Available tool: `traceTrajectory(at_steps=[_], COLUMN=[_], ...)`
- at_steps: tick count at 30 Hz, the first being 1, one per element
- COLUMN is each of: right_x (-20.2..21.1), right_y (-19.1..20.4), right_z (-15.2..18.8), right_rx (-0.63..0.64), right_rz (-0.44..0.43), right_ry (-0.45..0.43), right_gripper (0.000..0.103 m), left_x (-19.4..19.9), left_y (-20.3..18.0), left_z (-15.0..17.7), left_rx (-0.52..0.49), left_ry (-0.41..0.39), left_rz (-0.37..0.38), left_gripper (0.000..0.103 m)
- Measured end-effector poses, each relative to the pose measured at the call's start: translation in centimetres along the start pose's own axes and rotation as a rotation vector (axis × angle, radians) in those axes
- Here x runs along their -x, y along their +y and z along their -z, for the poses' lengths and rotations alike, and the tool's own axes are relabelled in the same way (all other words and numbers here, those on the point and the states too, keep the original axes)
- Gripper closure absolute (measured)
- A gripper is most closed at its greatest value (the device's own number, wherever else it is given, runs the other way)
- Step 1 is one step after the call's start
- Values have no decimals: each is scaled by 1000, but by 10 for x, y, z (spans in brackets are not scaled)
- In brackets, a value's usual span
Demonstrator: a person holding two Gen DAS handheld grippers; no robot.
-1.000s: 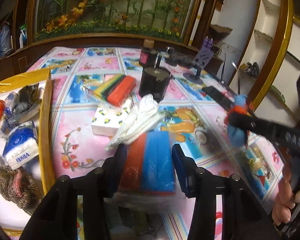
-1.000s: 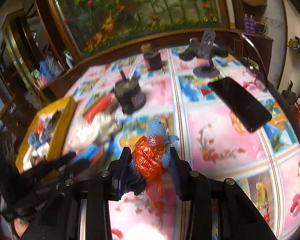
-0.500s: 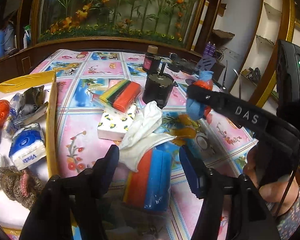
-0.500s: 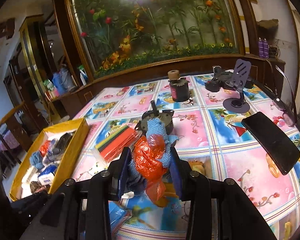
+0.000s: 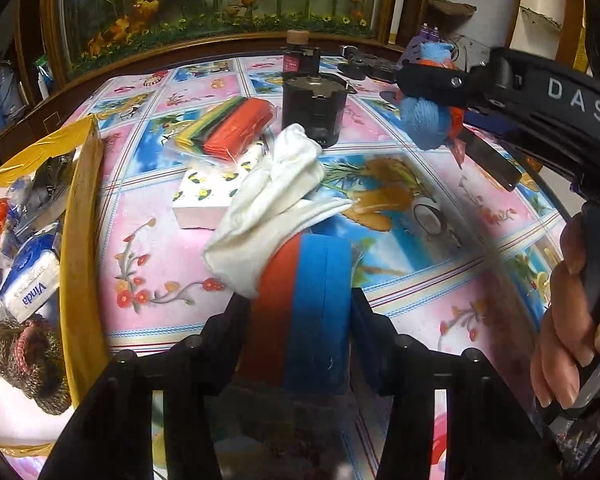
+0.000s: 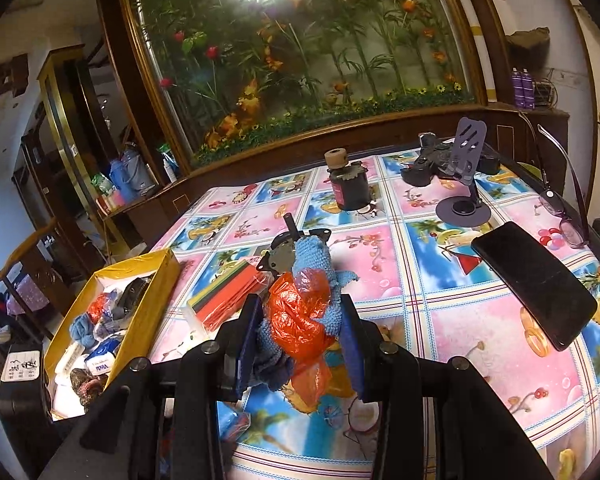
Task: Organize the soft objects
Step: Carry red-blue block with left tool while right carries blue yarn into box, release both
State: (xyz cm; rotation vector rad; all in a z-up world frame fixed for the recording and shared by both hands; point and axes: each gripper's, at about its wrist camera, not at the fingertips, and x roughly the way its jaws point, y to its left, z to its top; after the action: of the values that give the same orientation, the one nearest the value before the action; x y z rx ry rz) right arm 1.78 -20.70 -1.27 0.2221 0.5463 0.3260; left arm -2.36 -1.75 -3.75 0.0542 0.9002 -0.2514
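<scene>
My left gripper [image 5: 300, 312] is shut on a red and blue sponge pack [image 5: 304, 304] near the table's front edge. A white cloth [image 5: 272, 204] drapes over the pack's far end. My right gripper [image 6: 298, 328] is shut on a blue knitted bundle with orange plastic [image 6: 304, 304] and holds it above the table; it also shows in the left wrist view [image 5: 428, 116]. A yellow box [image 5: 80, 216] at the left holds soft items, also in the right wrist view [image 6: 140, 320].
A striped pack of cloths [image 5: 228, 128], a white floral tissue pack [image 5: 204, 196], a black cylinder [image 5: 314, 108], a dark jar [image 6: 350, 188], a phone stand [image 6: 464, 184], a black phone [image 6: 536, 280] and glasses [image 6: 564, 216] lie on the patterned tablecloth [image 5: 152, 240].
My left gripper opened around the sponge pack and has shut on it again. My right gripper has risen with the blue and orange bundle and swung toward the left.
</scene>
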Motion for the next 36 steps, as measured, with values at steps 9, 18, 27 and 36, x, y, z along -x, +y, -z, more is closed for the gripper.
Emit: traceTrajectory(at_steps=[9, 18, 27, 36], right_x=[0, -4, -13, -54], right_y=[3, 10, 62, 174], right_z=[1, 6, -1, -23], right_rx=[15, 17, 36, 178], right_rz=[-17, -54, -191, -321], right_ry=[0, 35, 158, 283], right_gripper=[62, 62, 62, 62], left_x=[36, 83, 121, 126], left_y=[1, 46, 141, 227], left_z=[2, -4, -10, -21], left_rx=[47, 131, 264, 333], left_ry=[-66, -168, -227, -200], left_rz=[95, 70, -27, -162], left_gripper=[55, 55, 55, 55])
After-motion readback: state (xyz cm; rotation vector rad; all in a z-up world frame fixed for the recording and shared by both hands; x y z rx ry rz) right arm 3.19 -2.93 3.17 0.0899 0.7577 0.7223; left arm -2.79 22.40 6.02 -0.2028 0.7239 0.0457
